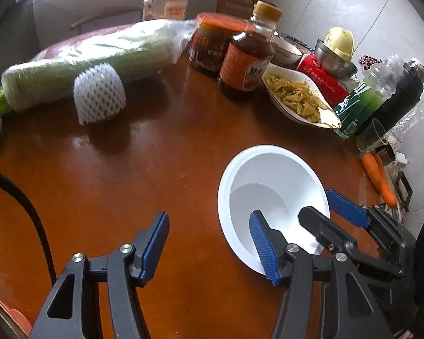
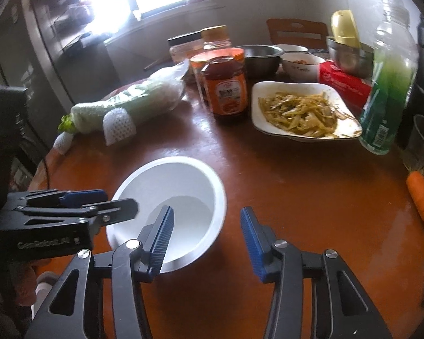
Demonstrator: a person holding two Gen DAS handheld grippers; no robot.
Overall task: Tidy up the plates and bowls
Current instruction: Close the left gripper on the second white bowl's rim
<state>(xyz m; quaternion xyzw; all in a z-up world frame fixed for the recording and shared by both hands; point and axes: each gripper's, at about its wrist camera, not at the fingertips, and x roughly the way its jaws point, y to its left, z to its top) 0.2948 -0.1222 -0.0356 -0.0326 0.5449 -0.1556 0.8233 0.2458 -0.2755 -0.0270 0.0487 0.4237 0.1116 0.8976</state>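
Note:
A white bowl (image 1: 271,186) sits on the brown table (image 1: 155,169), also in the right wrist view (image 2: 172,180). My left gripper (image 1: 209,243) is open; its right finger reaches inside the bowl and its left finger is outside over the table. My right gripper (image 2: 206,231) is open; its left finger is inside the bowl and its right finger is outside, straddling the near rim. The right gripper also shows in the left wrist view (image 1: 322,206) at the bowl's right side. A white plate of food (image 2: 302,110) and small bowls (image 2: 299,65) stand further back.
Sauce jars (image 2: 226,84), a wrapped cabbage (image 1: 84,62), a foam-netted fruit (image 1: 99,96), a steel bowl (image 2: 260,56), a red box (image 2: 344,82), a green bottle (image 2: 387,84) and carrots (image 2: 421,197) crowd the table's far and right sides. A black cable (image 1: 28,206) runs at left.

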